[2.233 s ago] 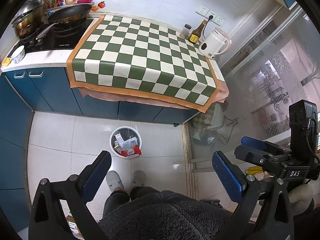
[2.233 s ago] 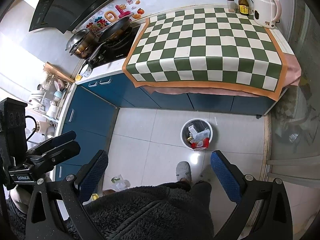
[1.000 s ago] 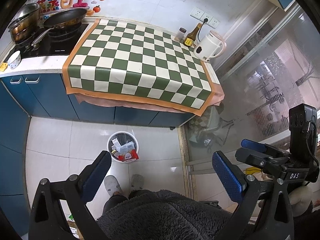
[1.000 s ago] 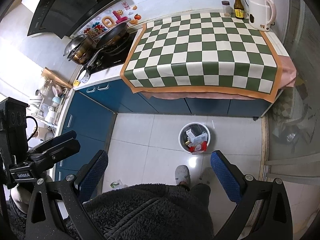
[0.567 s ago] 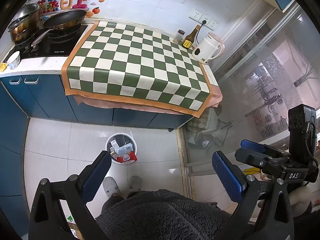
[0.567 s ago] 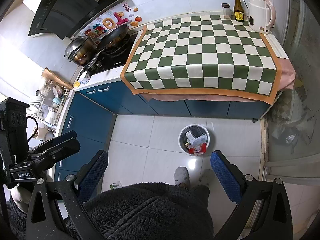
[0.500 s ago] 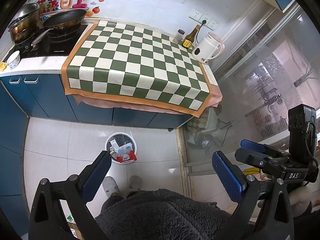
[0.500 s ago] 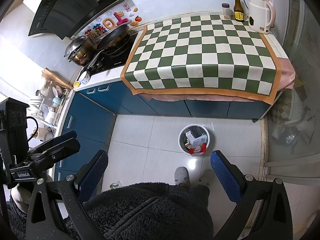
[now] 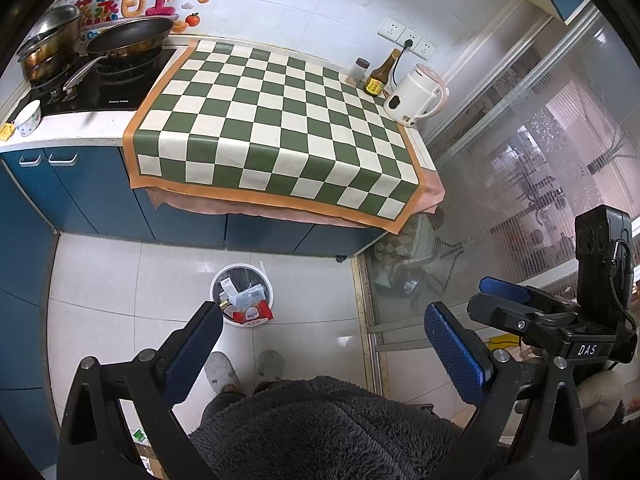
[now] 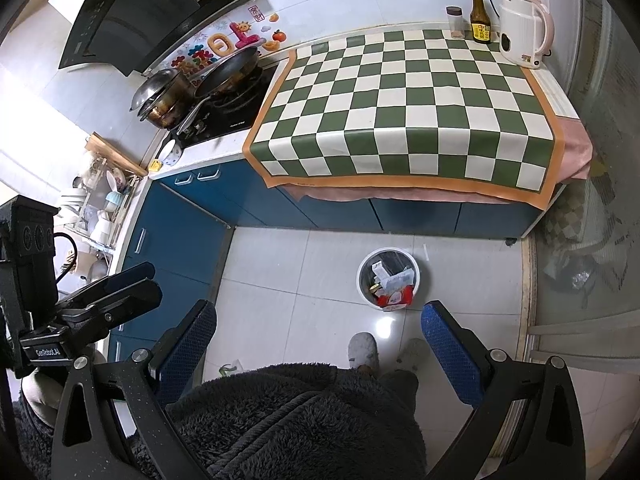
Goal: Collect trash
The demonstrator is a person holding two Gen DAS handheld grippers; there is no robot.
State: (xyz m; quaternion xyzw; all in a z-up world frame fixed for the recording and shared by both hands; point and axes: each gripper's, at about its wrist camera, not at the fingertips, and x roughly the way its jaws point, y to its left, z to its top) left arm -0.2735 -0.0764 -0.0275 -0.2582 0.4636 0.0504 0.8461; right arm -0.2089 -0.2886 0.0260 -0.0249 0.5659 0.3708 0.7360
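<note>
Blue pads on my left tool (image 9: 322,350) and right tool (image 10: 318,346) stand wide apart, both tools empty, raised high and angled down over a dark fleece top (image 9: 320,428). On the floor, the white trash bin (image 10: 414,280) sits in front of the blue cabinets, just ahead of 2 grey slippers (image 10: 363,350), with wrappers and a red packet (image 10: 396,298) inside. Beyond it, the checkered cloth (image 9: 272,128) covers the tabletop.

We note a table (image 10: 558,100) covered by a green-and-white chequered cloth (image 10: 404,108). On it at the far right stand a white kettle (image 10: 522,32), a dark bottle (image 10: 479,20) and a small jar (image 10: 455,22). The tiled floor (image 10: 288,272) carries a white bin (image 10: 365,286) holding wrappers.
</note>
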